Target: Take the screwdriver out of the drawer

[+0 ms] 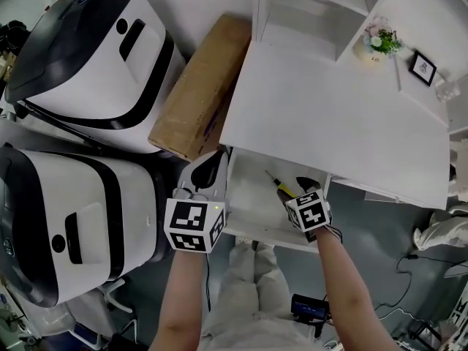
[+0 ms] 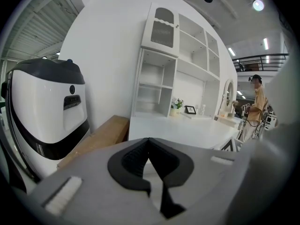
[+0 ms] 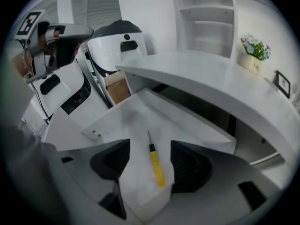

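Observation:
A yellow-handled screwdriver [image 1: 280,185] [image 3: 156,165] lies on the white floor of the open drawer [image 1: 256,231] [image 3: 122,121] under the desk, tip pointing toward the back. My right gripper [image 1: 306,184] [image 3: 150,150] hangs just over it, tilted down, open. In the right gripper view the handle lies between the two black pads and neither pad touches it. My left gripper [image 1: 208,168] [image 2: 149,143] sits at the drawer's left front corner, pointing past the desk. Its pads meet at the tips, shut on nothing.
The white desk top [image 1: 329,115] overhangs the back of the drawer. On it stand a shelf unit [image 1: 307,13], a flower pot [image 1: 380,44] and a small picture frame [image 1: 423,68]. A cardboard box [image 1: 201,86] and two big white-and-black machines [image 1: 80,50] [image 1: 66,225] crowd the left side.

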